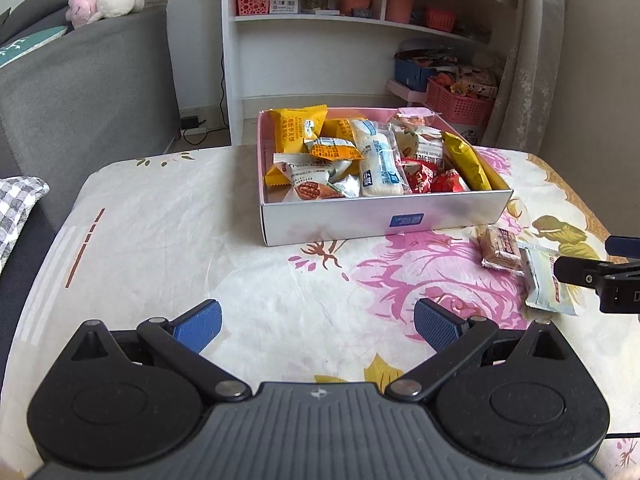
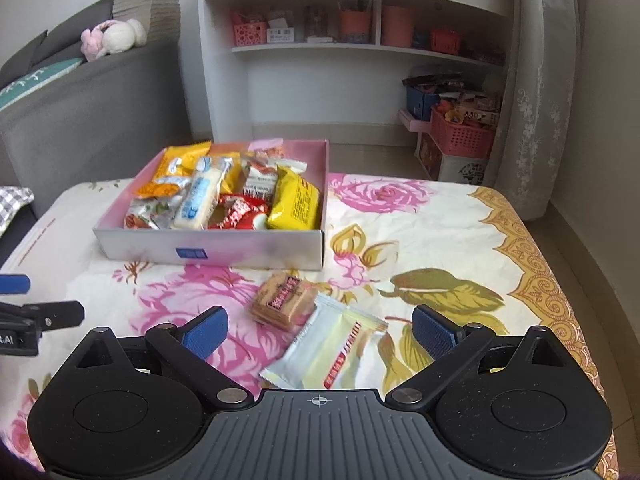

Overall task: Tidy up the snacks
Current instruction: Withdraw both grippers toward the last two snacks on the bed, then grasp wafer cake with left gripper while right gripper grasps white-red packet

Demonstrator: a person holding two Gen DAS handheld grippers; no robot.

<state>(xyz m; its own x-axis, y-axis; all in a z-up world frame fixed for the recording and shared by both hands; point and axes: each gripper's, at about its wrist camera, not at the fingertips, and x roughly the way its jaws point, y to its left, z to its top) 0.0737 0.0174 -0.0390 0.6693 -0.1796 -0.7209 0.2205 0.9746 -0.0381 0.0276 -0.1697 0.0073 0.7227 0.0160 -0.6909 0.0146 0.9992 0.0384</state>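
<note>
Both grippers stand wide with nothing between their blue pads. At the bottom of the left wrist view, the left gripper [image 1: 318,326] hovers over a bare stretch of the flowered cloth covering the tabletop [image 1: 168,240], its pads spread far apart above the pink print. At the bottom of the right wrist view, the right gripper [image 2: 320,332] is spread just as wide, and two loose snacks lie on the cloth in front of it: a brown wafer packet [image 2: 282,298] just above centre, and a pale white-and-yellow packet [image 2: 328,350] touching it and reaching down toward the gripper's body. The pads do not press on either packet.

A shallow box [image 1: 384,220] with a pink inside sits in the upper middle of the left wrist view, near the far edge of the tabletop, packed with wrapped snacks: yellow packets at the upper left, a long white bar in the middle, red wrappers and a gold pouch toward the right. The two loose packets lie just right of and below the box's near right corner in that view, where the right gripper's black finger shows at the right edge of the frame.

Behind the tabletop stand a white shelf unit [image 1: 360,20] at the top centre, a grey sofa [image 1: 88,92] at the left with a plush toy [image 1: 106,2] on its back, and a pink basket [image 1: 460,106] on the floor at the upper right.
</note>
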